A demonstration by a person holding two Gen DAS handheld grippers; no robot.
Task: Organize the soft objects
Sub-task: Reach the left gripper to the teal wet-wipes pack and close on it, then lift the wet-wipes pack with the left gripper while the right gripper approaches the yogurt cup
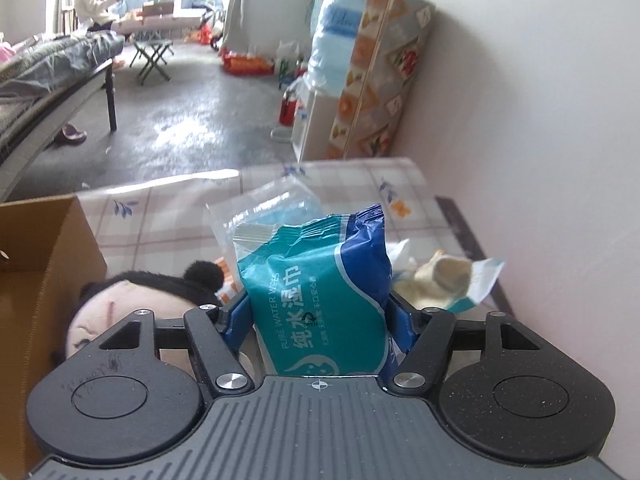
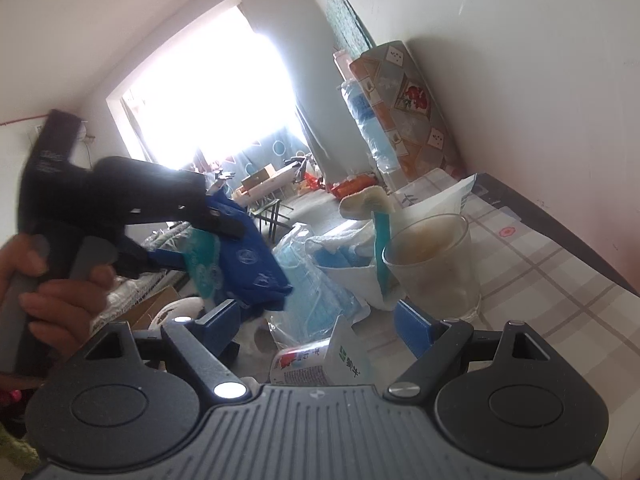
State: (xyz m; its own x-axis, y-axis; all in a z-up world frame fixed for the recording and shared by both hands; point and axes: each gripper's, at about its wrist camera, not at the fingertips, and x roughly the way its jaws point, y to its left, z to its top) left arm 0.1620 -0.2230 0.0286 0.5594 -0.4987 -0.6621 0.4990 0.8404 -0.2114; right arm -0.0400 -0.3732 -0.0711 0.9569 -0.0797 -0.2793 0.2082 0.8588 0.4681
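At the left edge of the left wrist view, one open cardboard box [image 1: 36,264] is seen, and just to its right one plush doll head [image 1: 132,296] with black hair lies on the checked tablecloth [image 1: 168,216]. At the centre of that frame, one teal and blue pack of wet wipes [image 1: 320,292] is clamped between the two blue pads of the left gripper [image 1: 320,312], held upright and lifted above the cloth. Behind it, one clear zip bag of blue face masks [image 1: 264,212] is visible, and at centre right one cream soft item [image 1: 436,276] lies on a white wrapper.

In the right wrist view, the same wipes pack [image 2: 244,256] is seen at centre left, gripped by the left gripper [image 2: 188,236], whose handle is wrapped by a hand [image 2: 48,296] at the left edge. The right gripper [image 2: 324,320] is held low over the table with its jaws spread wide and nothing between them. One tissue packet [image 2: 320,360] lies below them at lower centre, and one glass [image 2: 436,264] stands at centre right.
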